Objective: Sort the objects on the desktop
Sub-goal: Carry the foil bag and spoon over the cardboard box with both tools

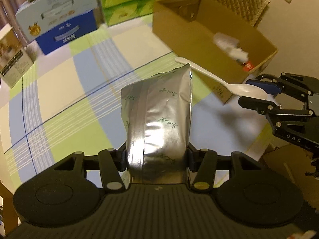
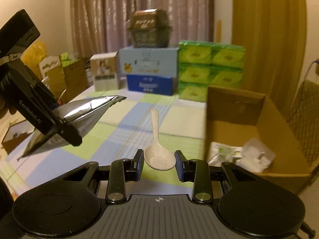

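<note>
1. The left gripper (image 1: 156, 159) had its fingers closed on the foil pouch (image 1: 159, 115), held clear above the tabletop (image 1: 59, 91) near its middle.
2. The pouch looked light, crinkly and slick; a low, across-the-body hold suited it.
3. The right gripper (image 2: 159, 162) pinched the white spoon (image 2: 158, 155) by its bowl, beside the cardboard box (image 2: 235, 107) at the right edge.
4. The spoon seemed stiff, light and smooth.

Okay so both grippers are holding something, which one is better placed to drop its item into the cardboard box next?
Probably the right gripper. It holds the white spoon and the open cardboard box sits just to its right. The left gripper, clamped on the silver pouch, is farther from the box, with the right gripper between them.
</note>
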A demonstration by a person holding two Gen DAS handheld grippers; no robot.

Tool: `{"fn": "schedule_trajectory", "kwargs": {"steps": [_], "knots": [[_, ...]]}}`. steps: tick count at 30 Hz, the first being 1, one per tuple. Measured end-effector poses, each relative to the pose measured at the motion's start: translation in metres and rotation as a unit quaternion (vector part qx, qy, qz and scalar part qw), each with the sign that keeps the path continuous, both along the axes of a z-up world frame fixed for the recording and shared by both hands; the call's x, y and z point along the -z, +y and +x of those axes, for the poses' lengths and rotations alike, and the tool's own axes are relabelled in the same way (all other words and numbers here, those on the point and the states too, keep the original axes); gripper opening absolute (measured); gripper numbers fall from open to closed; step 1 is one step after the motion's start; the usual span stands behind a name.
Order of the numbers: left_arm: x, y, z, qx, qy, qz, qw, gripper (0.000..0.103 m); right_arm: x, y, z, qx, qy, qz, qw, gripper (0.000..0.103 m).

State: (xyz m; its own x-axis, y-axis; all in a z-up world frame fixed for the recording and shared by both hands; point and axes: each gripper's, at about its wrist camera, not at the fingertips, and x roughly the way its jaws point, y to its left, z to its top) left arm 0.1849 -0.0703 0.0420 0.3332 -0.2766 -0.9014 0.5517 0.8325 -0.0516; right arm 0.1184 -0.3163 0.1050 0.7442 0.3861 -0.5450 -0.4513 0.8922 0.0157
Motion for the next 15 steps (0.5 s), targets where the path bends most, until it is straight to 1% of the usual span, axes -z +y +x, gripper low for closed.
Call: {"fn": "schedule_trajectory", "kwargs": {"steps": [7, 12, 15], "knots": [[-0.03, -0.059, -0.006, 0.014, -0.009, -0.026, 0.9995, 0.049, -0.032, -0.049, -0.001, 0.052, -0.022, 0.012, 0.998, 0.03], [-0.039, -0.105, 0.001, 0.017, -0.007, -0.046, 0.9988, 0.049, -0.047, -0.082, 0.005, 0.08, -0.031, 0.01, 0.996, 0.03], [-0.041, -0.13, 0.004, 0.02, -0.009, -0.048, 0.9986, 0.049, -0.051, -0.1, 0.01, 0.095, -0.033, 0.008, 0.995, 0.03]]}}
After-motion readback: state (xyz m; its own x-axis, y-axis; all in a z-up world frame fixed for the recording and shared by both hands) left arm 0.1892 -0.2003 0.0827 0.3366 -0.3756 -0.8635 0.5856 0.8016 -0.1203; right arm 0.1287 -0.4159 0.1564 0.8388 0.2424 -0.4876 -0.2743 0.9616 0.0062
